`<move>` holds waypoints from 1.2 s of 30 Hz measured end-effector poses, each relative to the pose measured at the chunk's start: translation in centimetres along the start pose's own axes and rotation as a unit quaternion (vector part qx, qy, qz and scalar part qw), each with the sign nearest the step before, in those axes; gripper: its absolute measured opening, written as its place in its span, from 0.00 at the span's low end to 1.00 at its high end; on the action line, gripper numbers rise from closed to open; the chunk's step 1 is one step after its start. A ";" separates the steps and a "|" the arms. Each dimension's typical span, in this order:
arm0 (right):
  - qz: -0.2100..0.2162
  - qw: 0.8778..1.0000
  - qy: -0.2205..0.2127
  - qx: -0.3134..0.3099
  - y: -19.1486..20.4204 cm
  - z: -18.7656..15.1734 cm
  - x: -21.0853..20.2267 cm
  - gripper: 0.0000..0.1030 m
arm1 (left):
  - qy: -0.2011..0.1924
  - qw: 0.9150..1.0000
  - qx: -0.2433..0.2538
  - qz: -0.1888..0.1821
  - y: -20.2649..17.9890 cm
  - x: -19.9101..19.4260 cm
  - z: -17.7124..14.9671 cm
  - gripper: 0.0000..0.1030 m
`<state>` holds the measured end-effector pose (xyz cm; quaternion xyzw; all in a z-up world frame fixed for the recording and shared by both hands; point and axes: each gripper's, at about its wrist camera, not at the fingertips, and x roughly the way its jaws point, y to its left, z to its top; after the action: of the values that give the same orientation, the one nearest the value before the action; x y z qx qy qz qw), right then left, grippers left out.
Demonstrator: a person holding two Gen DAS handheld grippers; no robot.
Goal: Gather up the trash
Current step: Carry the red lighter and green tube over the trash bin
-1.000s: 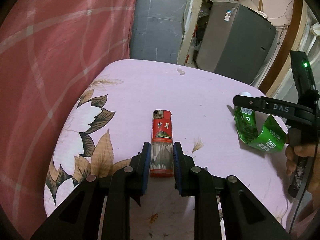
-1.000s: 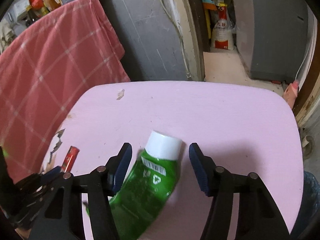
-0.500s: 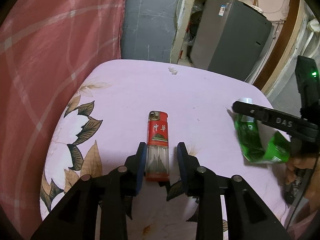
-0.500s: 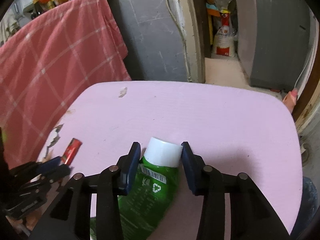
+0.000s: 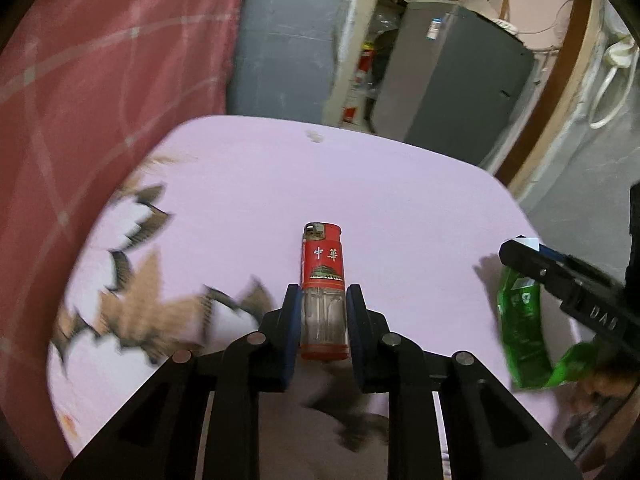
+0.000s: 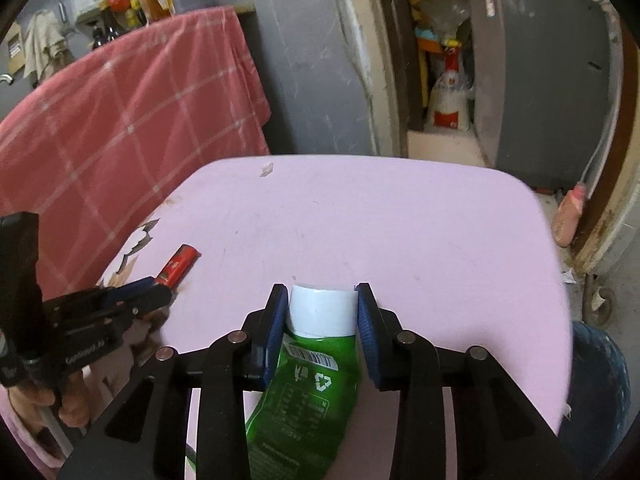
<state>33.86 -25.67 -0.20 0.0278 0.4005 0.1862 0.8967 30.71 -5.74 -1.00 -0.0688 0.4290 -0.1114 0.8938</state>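
Observation:
My left gripper (image 5: 322, 308) is shut on a red lighter (image 5: 322, 276) with a clear base, held lifted above the pink table (image 5: 400, 200). My right gripper (image 6: 322, 306) is shut on the white cap of a green squeezed tube (image 6: 308, 392), also raised above the table (image 6: 400, 232). In the left wrist view the tube (image 5: 520, 328) and right gripper (image 5: 560, 276) show at the right. In the right wrist view the lighter (image 6: 178, 264) and left gripper (image 6: 156, 286) show at the left.
A red checked cloth (image 6: 120, 120) hangs at the left behind the table. A grey cabinet (image 5: 452, 80) stands beyond the far edge. A small scrap (image 6: 267, 169) lies near the table's far edge. A dark bin (image 6: 596, 380) shows at lower right.
Both grippers have closed fully on their objects and lifted them off the table. The right gripper went from wide open to clamped on the tube's cap.

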 end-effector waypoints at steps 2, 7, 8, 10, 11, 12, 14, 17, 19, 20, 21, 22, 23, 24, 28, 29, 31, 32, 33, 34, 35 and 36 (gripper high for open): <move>-0.017 1.000 -0.027 -0.001 -0.2 -0.9 -1.6 0.31 | -0.002 1.000 0.010 -0.003 -1.4 -0.1 -0.6 0.18; -0.044 0.996 -0.080 0.003 -1.2 -2.9 -4.5 0.31 | -0.012 0.999 0.022 -0.021 -4.4 -0.2 -1.7 0.18; -0.047 0.995 -0.086 0.007 -1.5 -3.1 -4.8 0.31 | -0.015 0.999 0.026 -0.025 -5.0 -0.4 -1.9 0.18; -0.049 0.994 -0.101 0.019 -2.5 -3.2 -5.8 0.31 | -0.021 0.999 0.034 -0.034 -6.3 -0.6 -2.2 0.18; -0.050 0.993 -0.106 0.025 -3.1 -3.3 -6.3 0.31 | -0.028 0.998 0.041 -0.037 -7.2 -0.8 -2.4 0.18; -0.052 0.992 -0.112 0.032 -3.8 -3.4 -6.8 0.31 | -0.032 0.998 0.044 -0.039 -7.7 -1.0 -2.4 0.18; -0.056 0.990 -0.122 0.047 -4.9 -3.8 -7.8 0.31 | -0.039 0.997 0.048 -0.051 -9.4 -1.1 -2.6 0.18; -0.070 0.986 -0.138 0.061 -6.7 -4.1 -9.5 0.30 | -0.043 0.995 0.054 -0.066 -11.5 -0.9 -2.7 0.18; -0.080 0.983 -0.149 0.068 -7.8 -4.3 -10.6 0.30 | -0.047 0.994 0.059 -0.074 -12.9 -0.7 -2.4 0.18; -0.085 0.981 -0.156 0.076 -8.7 -4.5 -11.3 0.30 | -0.050 0.994 0.063 -0.079 -13.9 -0.5 -2.4 0.18; -0.087 0.979 -0.162 0.083 -9.3 -4.6 -11.8 0.30 | -0.050 0.993 0.065 -0.083 -14.6 -0.2 -2.1 0.18; -0.093 0.977 -0.169 0.092 -10.2 -4.8 -12.4 0.30 | -0.052 0.993 0.068 -0.087 -15.4 0.1 -2.0 0.18; -0.099 0.975 -0.173 0.097 -10.9 -4.9 -12.8 0.30 | -0.053 0.992 0.072 -0.092 -16.4 0.4 -1.9 0.18; -0.105 0.974 -0.176 0.101 -11.5 -5.0 -13.2 0.30 | -0.052 0.991 0.074 -0.095 -17.1 0.7 -1.8 0.18; -0.128 0.966 -0.189 0.122 -14.3 -5.7 -14.5 0.30 | -0.050 0.989 0.087 -0.113 -20.5 1.9 -1.9 0.18; -0.133 0.963 -0.193 0.130 -15.0 -5.9 -14.8 0.30 | -0.050 0.988 0.090 -0.117 -21.4 2.1 -2.0 0.18; -0.137 0.959 -0.199 0.145 -16.1 -6.2 -15.3 0.30 | -0.049 0.986 0.096 -0.126 -22.7 2.6 -2.0 0.18; -0.142 0.957 -0.202 0.154 -16.9 -6.3 -15.6 0.30 | -0.048 0.986 0.099 -0.129 -23.3 2.8 -2.0 0.18; -0.146 0.955 -0.205 0.157 -17.4 -6.5 -15.8 0.30 | -0.046 0.985 0.102 -0.133 -24.0 3.2 -2.1 0.18; -0.150 0.954 -0.206 0.160 -17.8 -6.6 -16.0 0.30 | -0.045 0.984 0.105 -0.136 -24.4 3.5 -2.0 0.18; -0.155 0.952 -0.207 0.163 -18.3 -6.7 -16.1 0.30 | -0.045 0.983 0.108 -0.139 -25.0 3.7 -2.2 0.18; -0.158 0.951 -0.207 0.167 -18.6 -6.9 -16.2 0.30 | -0.044 0.983 0.111 -0.141 -25.7 3.9 -2.3 0.18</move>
<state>24.79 -49.43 2.90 0.1515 0.2306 -0.0378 0.9605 27.72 -31.66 0.24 -0.0336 0.3606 -0.2798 0.8892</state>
